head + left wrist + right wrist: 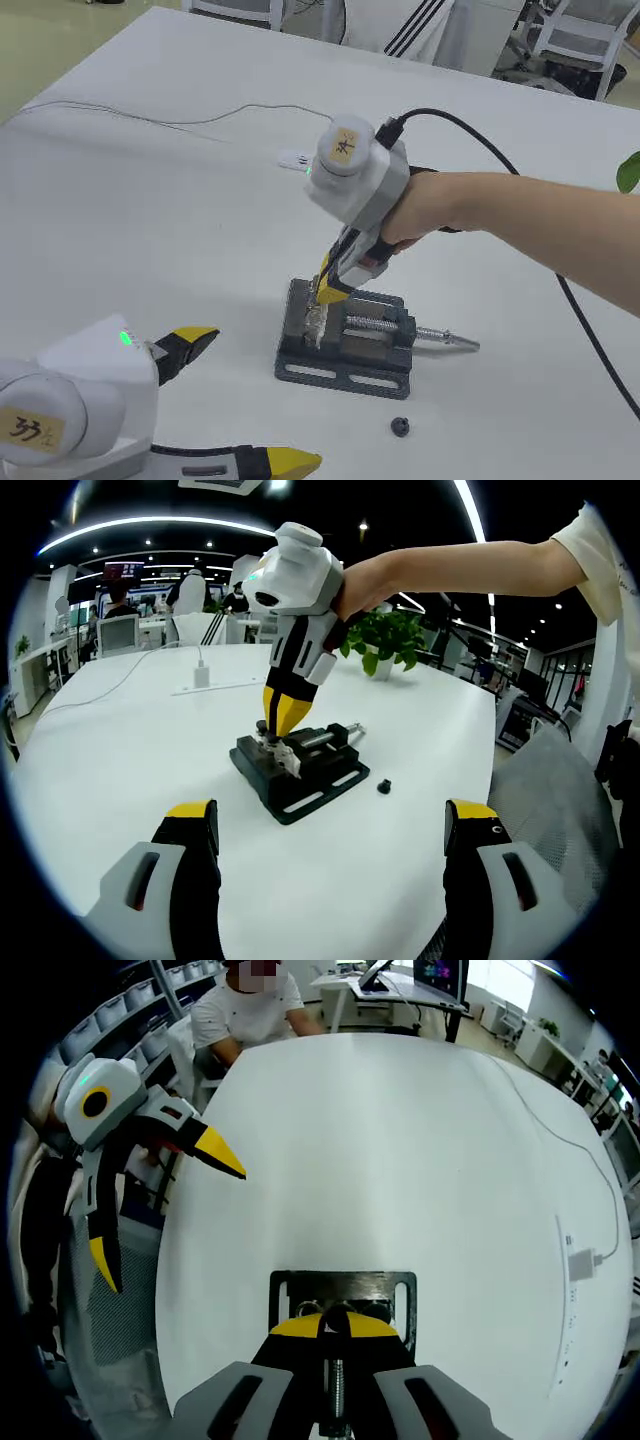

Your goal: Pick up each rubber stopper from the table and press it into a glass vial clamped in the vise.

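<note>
A dark grey vise (pixel 345 368) sits mid-table with a glass vial (pixel 316 322) clamped in its jaws. My right gripper (pixel 328 290), held in a hand, points steeply down onto the vial. Its yellow tips are shut on a small dark rubber stopper (pixel 263 726) at the vial's mouth. In the right gripper view the right gripper (pixel 335 1322) has its tips together over the vise (pixel 300 1285). Another dark stopper (pixel 400 427) lies loose on the table just right of the vise (pixel 310 780). My left gripper (pixel 250 400) hovers open near the front edge, holding nothing.
A white charger block (pixel 295 160) with a thin cable lies beyond the vise. A green plant (pixel 385 640) stands at the table's far side. Office chairs (pixel 580 40) line the far end. A person (pixel 250 1010) sits past one table edge.
</note>
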Tool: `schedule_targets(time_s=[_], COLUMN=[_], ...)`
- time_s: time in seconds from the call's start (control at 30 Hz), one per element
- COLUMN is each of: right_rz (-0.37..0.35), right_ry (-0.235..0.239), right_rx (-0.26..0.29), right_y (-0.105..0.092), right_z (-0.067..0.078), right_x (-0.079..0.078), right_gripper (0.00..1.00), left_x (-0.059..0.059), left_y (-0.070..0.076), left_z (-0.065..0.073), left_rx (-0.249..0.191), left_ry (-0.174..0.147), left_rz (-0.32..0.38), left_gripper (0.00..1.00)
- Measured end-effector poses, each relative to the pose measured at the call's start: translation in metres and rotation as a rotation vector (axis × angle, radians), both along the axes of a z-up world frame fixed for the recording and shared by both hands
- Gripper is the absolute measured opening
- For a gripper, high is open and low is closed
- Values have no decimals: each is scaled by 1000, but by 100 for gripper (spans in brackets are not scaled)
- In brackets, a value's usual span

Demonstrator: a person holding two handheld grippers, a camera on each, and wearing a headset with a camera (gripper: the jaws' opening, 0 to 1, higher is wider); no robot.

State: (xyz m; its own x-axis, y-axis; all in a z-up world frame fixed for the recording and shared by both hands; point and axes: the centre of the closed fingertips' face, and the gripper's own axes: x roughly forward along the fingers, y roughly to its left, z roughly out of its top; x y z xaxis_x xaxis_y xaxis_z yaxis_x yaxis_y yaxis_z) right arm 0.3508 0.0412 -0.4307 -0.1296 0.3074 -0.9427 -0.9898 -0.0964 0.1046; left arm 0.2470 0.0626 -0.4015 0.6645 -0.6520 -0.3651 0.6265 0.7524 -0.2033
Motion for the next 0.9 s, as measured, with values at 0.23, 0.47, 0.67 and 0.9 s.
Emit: schedule_targets(time_s=[0.23,0.47,0.67,0.9], right_rz=[14,-49,-62,-112], right_ry=[16,23,6,-1], right_rx=[42,146,159,176], right_y=[-2,-6,-28,-49], right_z=[2,8,8,10], right_x=[-11,-15,-26,-37], right_gripper=[13,21,36,36], left_x=[-3,-2,-2,-3], left_y=[1,2,2,-2], left_z=[0,1,2,2], left_rx=[3,5,10,20], left_ry=[1,-1,-4,-7], left_rz=[-2,-3,-13,-41], left_gripper=[93,93,93,93])
